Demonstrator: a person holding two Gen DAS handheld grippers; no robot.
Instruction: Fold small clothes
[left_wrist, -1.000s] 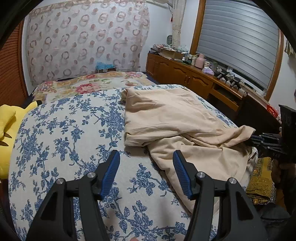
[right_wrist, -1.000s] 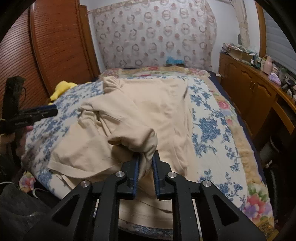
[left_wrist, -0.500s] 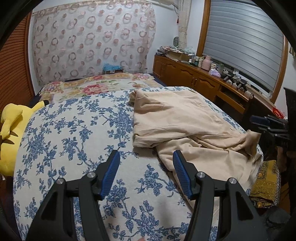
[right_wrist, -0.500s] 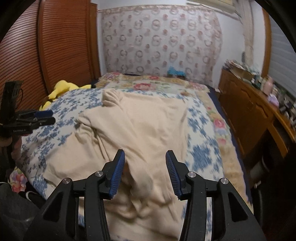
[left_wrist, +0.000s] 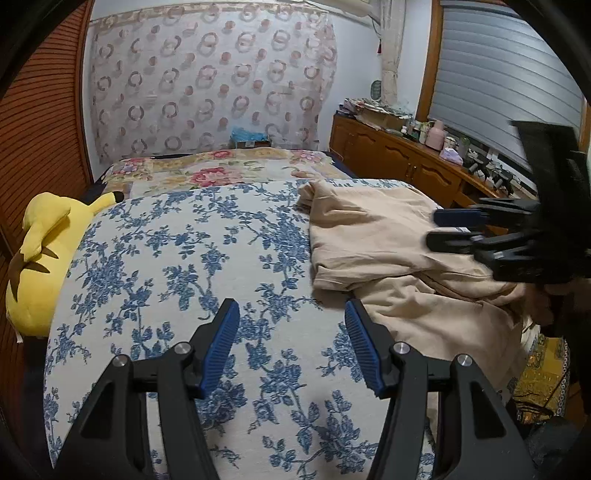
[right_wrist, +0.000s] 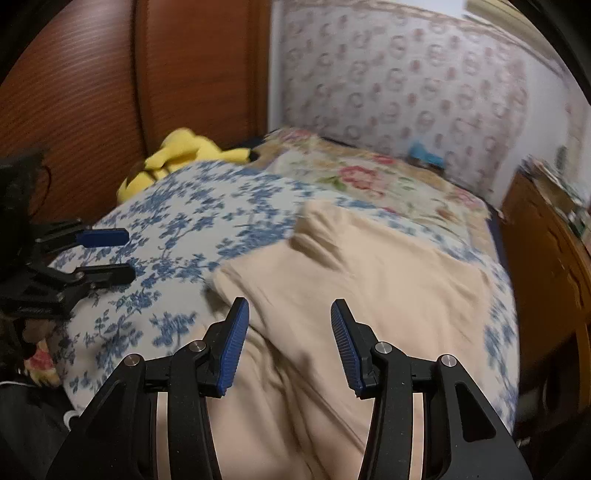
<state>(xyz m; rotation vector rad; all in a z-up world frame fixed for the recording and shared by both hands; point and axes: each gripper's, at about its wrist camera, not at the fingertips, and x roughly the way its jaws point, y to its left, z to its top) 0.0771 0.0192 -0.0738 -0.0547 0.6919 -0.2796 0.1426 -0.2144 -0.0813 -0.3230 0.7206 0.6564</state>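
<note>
The left gripper (left_wrist: 288, 332) hangs over the blue-flowered bedspread (left_wrist: 177, 266) with its blue pads (left_wrist: 218, 343) spread apart and nothing between them. The right gripper (right_wrist: 288, 332) also stands with its jaws apart and empty, above the near folds of the beige garment (right_wrist: 369, 280); that view is blurred. Each gripper shows in the other's view: the right one (left_wrist: 450, 229) at the right edge over the garment, the left one (right_wrist: 110, 254) at the left edge over the bedspread, both with a clear gap between the fingers.

The garment (left_wrist: 388, 240) lies rumpled on the right half of the bed, one flat part reaching far and a bunched part near the right edge, touching neither gripper's pads. The bedspread left of it is bare. Beyond it lies a cover (left_wrist: 221, 170) with red and pink flowers across the far end of the bed. A yellow plush toy (left_wrist: 40, 258) lies at the bed's left side, against a brown slatted wall (left_wrist: 40, 122). A curtain (left_wrist: 207, 81) with ring patterns hangs behind the bed. Along the right wall runs a wooden cabinet (left_wrist: 399, 162) with small clutter on top, under a grey blind (left_wrist: 498, 74).
</note>
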